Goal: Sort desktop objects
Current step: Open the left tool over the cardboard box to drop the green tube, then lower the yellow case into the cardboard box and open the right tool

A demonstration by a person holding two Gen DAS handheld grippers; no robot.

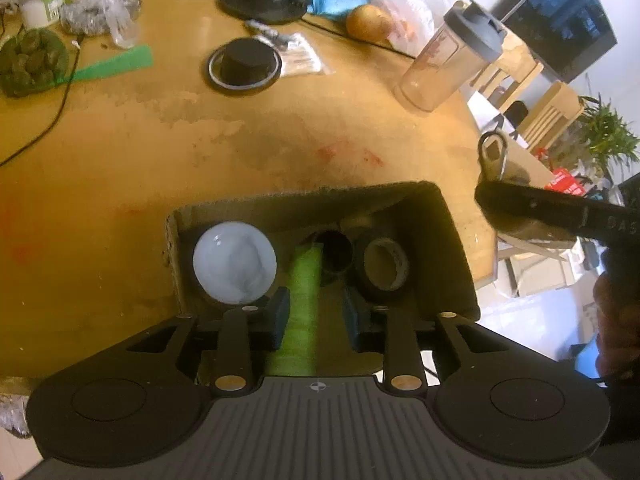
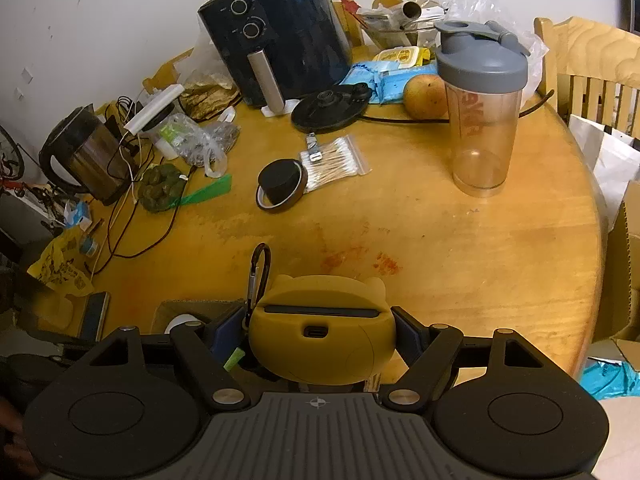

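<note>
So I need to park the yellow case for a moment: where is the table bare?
The wooden table is bare between the cardboard box, the tape roll with the black cap and the shaker bottle. It is crowded along the far edge, around the air fryer and the kettle.

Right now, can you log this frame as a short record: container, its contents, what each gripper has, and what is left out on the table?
container: cardboard box at the table's near edge
contents: white bowl, black tape roll, dark tube
left gripper: open around green roll, which leans into the box
right gripper: shut on yellow earbud case with carabiner
left out: shaker bottle, cotton swab bag, tape ring with black cap
</note>
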